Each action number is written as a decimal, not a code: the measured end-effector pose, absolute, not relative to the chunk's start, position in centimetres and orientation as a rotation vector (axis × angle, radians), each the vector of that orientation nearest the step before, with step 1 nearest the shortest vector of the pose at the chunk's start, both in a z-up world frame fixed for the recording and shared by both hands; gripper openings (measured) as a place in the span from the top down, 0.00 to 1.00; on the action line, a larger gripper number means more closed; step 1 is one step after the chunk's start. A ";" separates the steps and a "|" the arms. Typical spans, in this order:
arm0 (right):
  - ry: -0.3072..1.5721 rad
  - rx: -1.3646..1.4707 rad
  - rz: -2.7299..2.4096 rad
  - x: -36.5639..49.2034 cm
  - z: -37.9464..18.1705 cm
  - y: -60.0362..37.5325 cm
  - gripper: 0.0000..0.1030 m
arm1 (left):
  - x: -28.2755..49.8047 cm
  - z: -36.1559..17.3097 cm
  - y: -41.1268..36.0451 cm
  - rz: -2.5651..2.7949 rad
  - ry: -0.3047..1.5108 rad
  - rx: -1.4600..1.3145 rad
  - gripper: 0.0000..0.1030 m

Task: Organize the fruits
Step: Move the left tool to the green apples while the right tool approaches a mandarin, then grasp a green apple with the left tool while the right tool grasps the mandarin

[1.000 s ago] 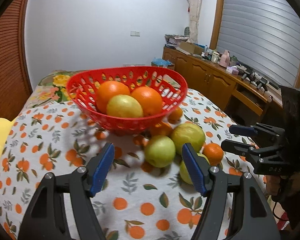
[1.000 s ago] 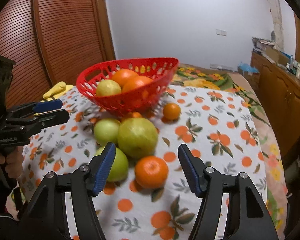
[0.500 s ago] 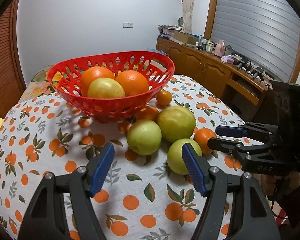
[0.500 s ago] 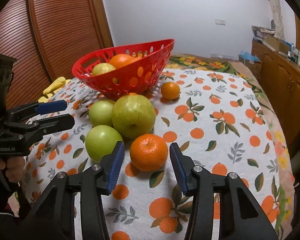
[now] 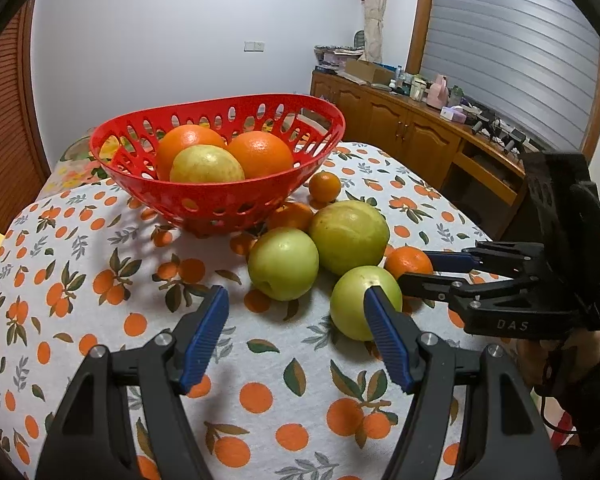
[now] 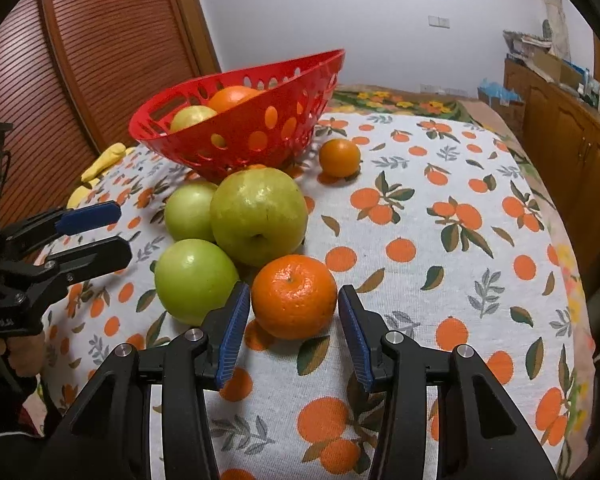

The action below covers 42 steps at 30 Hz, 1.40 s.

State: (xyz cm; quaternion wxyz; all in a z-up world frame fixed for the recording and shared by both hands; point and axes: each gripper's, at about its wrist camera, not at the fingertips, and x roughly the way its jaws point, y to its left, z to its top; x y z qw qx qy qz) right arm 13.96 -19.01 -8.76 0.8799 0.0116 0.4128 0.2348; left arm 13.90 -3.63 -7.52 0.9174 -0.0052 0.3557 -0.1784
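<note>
A red basket (image 5: 220, 200) (image 6: 260, 136) holds two oranges and a yellowish fruit. In front of it on the tablecloth lie a large yellow-green fruit (image 5: 348, 236) (image 6: 260, 216), two green apples (image 5: 284, 264) (image 5: 354, 304) and small oranges. My right gripper (image 6: 294, 300) (image 5: 418, 270) has a mandarin (image 6: 294, 296) (image 5: 408, 262) between its fingertips. The pads stand close on either side, with a thin gap showing. My left gripper (image 5: 295, 296) (image 6: 100, 232) is open and holds nothing. Its right fingertip is in front of the nearer apple (image 6: 196, 280).
A small orange (image 5: 325, 186) (image 6: 339, 158) sits right of the basket, another (image 5: 290, 216) half under it. Wooden cabinets (image 5: 412, 136) line the right wall, and a brown slatted door (image 6: 80, 80) stands at the left. A yellow object (image 6: 100, 160) lies at the table's left edge.
The right jaws have narrowed and the gripper has sunk and moved forward, so the mandarin now sits between its fingertips. The left gripper has come closer to the green apples, its jaws unchanged.
</note>
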 end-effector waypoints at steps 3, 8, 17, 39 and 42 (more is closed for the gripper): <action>0.856 0.010 0.483 14.0 -8.7 -18.7 0.57 | 13.8 -7.7 -3.8 -0.373 0.735 -0.009 0.32; 0.847 0.021 0.472 13.0 -8.6 -19.4 0.58 | 14.0 -7.7 -4.4 -0.381 0.744 -0.002 0.32; 0.812 0.052 0.461 11.6 -8.7 -21.0 0.58 | 14.4 -8.0 -6.0 -0.410 0.758 0.005 0.32; 0.803 0.097 0.459 11.8 -8.8 -21.6 0.58 | 15.5 -9.6 -8.4 -0.483 0.816 0.008 0.45; 0.803 0.096 0.459 11.8 -8.8 -21.5 0.58 | 15.5 -9.8 -8.8 -0.484 0.819 0.021 0.46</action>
